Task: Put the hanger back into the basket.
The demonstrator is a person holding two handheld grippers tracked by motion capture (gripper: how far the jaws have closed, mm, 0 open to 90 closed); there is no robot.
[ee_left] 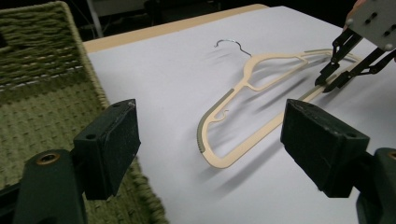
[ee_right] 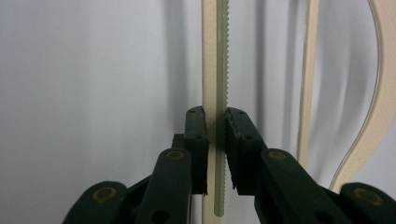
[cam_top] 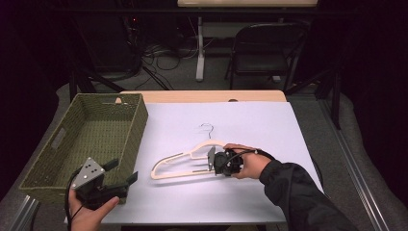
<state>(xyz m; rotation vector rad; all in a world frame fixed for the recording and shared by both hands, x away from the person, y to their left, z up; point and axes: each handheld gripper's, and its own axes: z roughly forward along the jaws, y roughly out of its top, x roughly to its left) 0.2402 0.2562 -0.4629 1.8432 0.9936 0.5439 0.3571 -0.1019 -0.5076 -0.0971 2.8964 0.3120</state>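
1. I see the cream hanger (cam_top: 185,161) lying flat on the white sheet (cam_top: 250,192) at table centre, its wire hook at 12 o'clock, basket (cam_top: 139,120) at its 9 o'clock.
2. My right gripper (cam_top: 210,160) reaches in from 3 o'clock (forearm low over the sheet), jaws clamped on the hanger's ridged bottom bar.
3. My left gripper (cam_top: 124,173) hovers at 8 o'clock beside the basket, jaws spread wide, holding nothing.
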